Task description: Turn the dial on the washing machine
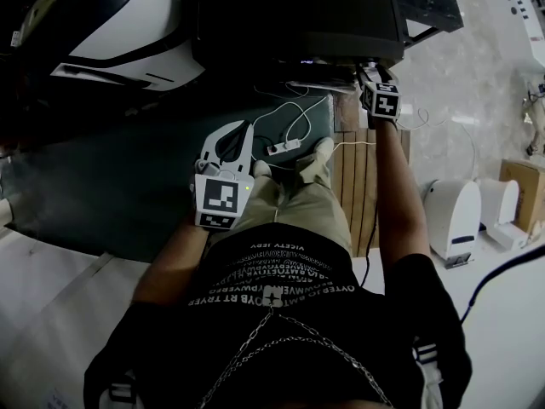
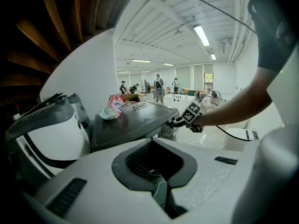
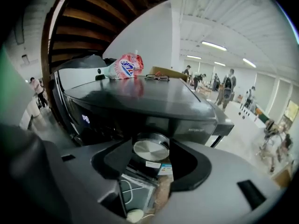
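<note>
The dark washing machine [image 1: 298, 15] stands in front of me; its lid and front panel fill the right gripper view [image 3: 140, 99]. A round silver dial [image 3: 151, 150] sits on that panel. My right gripper [image 3: 150, 143] is open, its jaws either side of the dial and close to its rim. In the head view the right gripper [image 1: 366, 68] reaches out to the machine's front edge, and the left gripper view shows it [image 2: 180, 121] at the panel too. My left gripper [image 1: 241, 129] hangs low over my legs, shut and empty, its tips [image 2: 153, 141] meeting.
A red-and-white packet [image 3: 127, 66] and a pair of glasses [image 3: 156, 77] lie on the lid. A white machine [image 1: 128, 32] stands to the left. A power strip with white cables [image 1: 285, 147] lies by my feet. White appliances [image 1: 451, 216] and a cardboard box [image 1: 524, 190] are at the right.
</note>
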